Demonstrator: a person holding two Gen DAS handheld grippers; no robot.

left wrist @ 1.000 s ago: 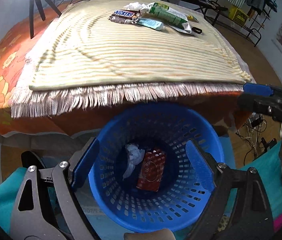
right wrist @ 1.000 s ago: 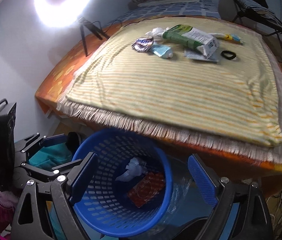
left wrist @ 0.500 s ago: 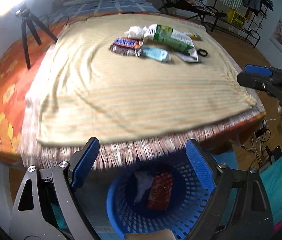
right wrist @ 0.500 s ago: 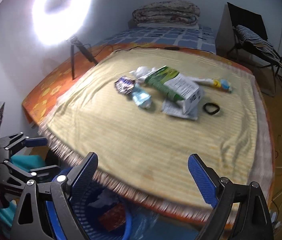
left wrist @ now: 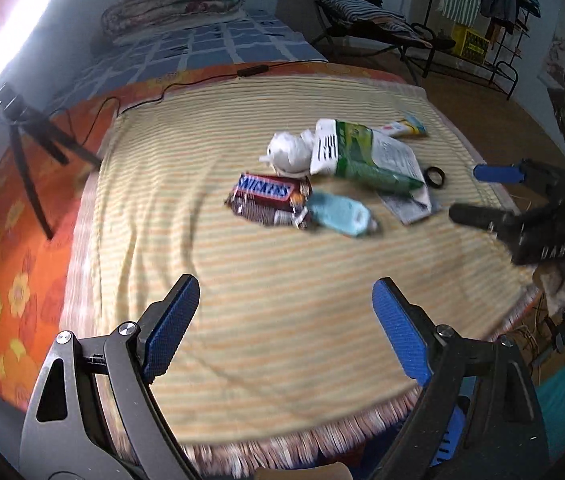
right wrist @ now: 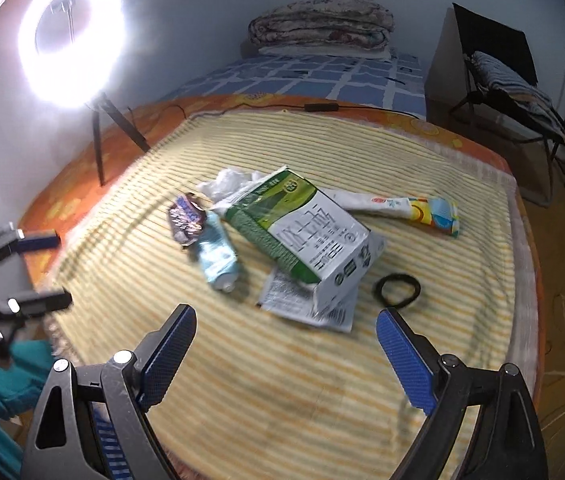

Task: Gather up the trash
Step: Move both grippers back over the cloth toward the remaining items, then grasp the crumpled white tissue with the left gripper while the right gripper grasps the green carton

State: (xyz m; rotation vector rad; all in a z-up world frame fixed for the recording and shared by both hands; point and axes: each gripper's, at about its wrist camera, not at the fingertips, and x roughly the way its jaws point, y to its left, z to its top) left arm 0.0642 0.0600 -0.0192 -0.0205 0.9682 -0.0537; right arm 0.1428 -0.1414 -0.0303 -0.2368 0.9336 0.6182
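A pile of trash lies on the striped cloth point(left wrist: 274, 360): a Snickers wrapper point(left wrist: 268, 196), a light blue packet point(left wrist: 340, 214), a crumpled white tissue point(left wrist: 288, 152), a green and white carton point(left wrist: 362, 158), a flat sachet point(right wrist: 298, 304) and a yellow tube wrapper point(right wrist: 410, 210). My left gripper point(left wrist: 284, 292) hovers open and empty short of the wrapper. My right gripper point(right wrist: 286, 320) is open and empty in front of the carton point(right wrist: 302, 232). Only a sliver of the blue basket point(left wrist: 448, 436) shows below the cloth's fringe.
A black hair band point(right wrist: 398, 288) lies right of the carton. A ring light point(right wrist: 70, 36) on a tripod point(left wrist: 30, 148) stands at the bed's left edge, with a cable point(left wrist: 202, 80) behind the cloth. A folded blanket point(right wrist: 322, 28), a chair point(right wrist: 502, 68) and a clothes rack point(left wrist: 482, 20) stand beyond.
Both grippers have left the blue basket and moved forward over the bed towards the trash pile. The basket has dropped almost out of view. Both stay open.
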